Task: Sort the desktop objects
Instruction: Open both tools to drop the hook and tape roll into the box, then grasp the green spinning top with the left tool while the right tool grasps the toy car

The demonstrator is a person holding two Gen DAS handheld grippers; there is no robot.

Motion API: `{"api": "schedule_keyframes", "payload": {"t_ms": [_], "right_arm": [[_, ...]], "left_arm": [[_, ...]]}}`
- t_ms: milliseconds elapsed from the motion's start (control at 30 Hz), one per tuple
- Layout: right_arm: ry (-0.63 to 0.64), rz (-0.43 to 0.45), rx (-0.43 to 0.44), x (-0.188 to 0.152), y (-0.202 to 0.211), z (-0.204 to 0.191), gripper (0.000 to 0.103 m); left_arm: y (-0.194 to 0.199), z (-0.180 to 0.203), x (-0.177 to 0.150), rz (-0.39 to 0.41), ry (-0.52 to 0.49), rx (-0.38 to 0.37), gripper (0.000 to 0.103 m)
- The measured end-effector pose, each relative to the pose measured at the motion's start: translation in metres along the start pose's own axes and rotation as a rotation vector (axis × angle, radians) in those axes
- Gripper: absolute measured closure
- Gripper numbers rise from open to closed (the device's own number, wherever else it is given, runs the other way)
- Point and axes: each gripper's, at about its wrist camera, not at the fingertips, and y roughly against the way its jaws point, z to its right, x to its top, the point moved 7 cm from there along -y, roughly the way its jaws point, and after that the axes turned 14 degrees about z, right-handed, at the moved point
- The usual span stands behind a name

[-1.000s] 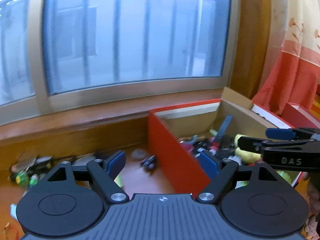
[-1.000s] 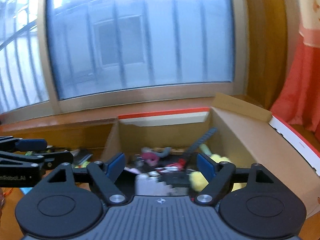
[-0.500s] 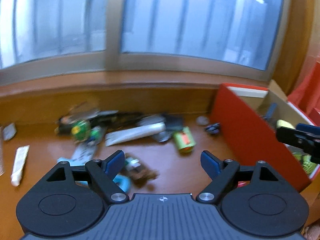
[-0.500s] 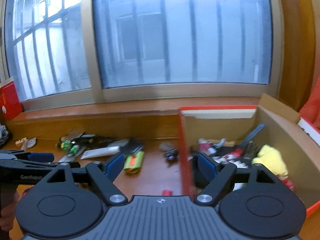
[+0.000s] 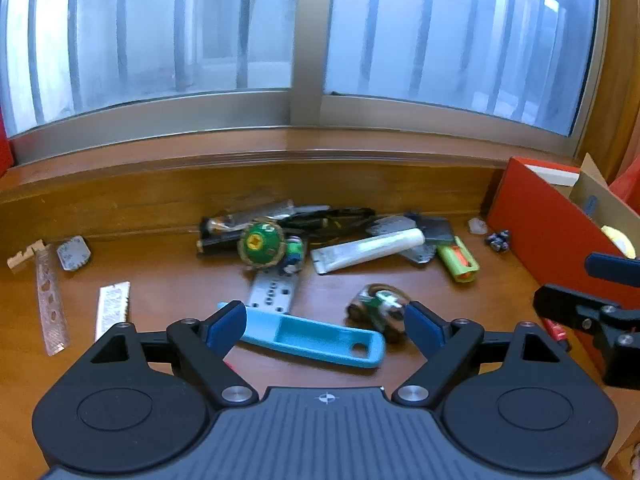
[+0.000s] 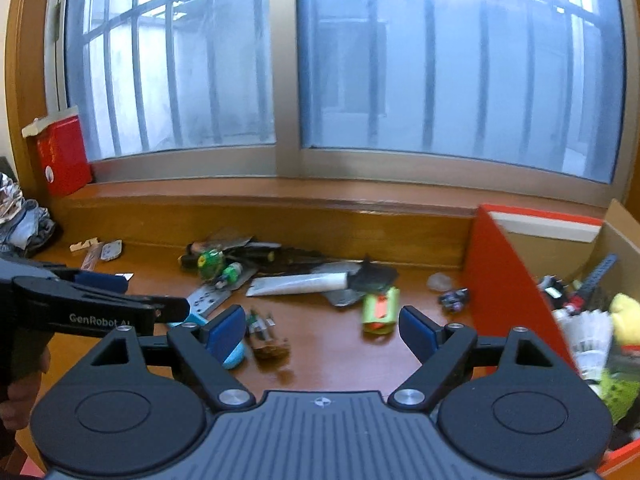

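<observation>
Loose objects lie scattered on the wooden desk [image 5: 168,276] under the window. A light blue case [image 5: 316,338] lies just ahead of my left gripper [image 5: 326,326], whose jaws are opening with nothing held. Beside the case sits a small toy car [image 5: 378,306]. Farther back are a green spinning top [image 5: 260,244], a white tube [image 5: 368,250] and a green-orange toy [image 5: 458,260]. My right gripper [image 6: 322,330] is also opening and empty, above the desk near that green-orange toy [image 6: 380,308]. The red cardboard box [image 6: 508,276] on the right holds several toys.
A clear ruler [image 5: 50,304], a white packet [image 5: 113,308] and a small grey tag [image 5: 72,254] lie at the desk's left. A red carton [image 6: 64,156] stands on the window sill. Crumpled cloth and foil [image 6: 24,220] sit at the far left. A raised wooden ledge backs the desk.
Both grippers have swung left, away from the red box and over the scattered objects on the desk. The box now sits at the right edge of both views.
</observation>
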Motion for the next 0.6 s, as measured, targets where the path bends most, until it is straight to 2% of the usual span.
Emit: {"api": "schedule_keyframes", "payload": {"t_ms": [200, 600], "right_arm": [[-0.001, -0.039, 0.005, -0.016, -0.017, -0.023, 0.018], [0.023, -0.154, 0.024, -0.040, -0.067, -0.041, 0.017]], "left_arm": [[-0.012, -0.023, -0.004, -0.015, 0.010, 0.000, 0.016], [-0.056, -0.048, -0.009, -0.060, 0.058, -0.010, 0.016]]}}
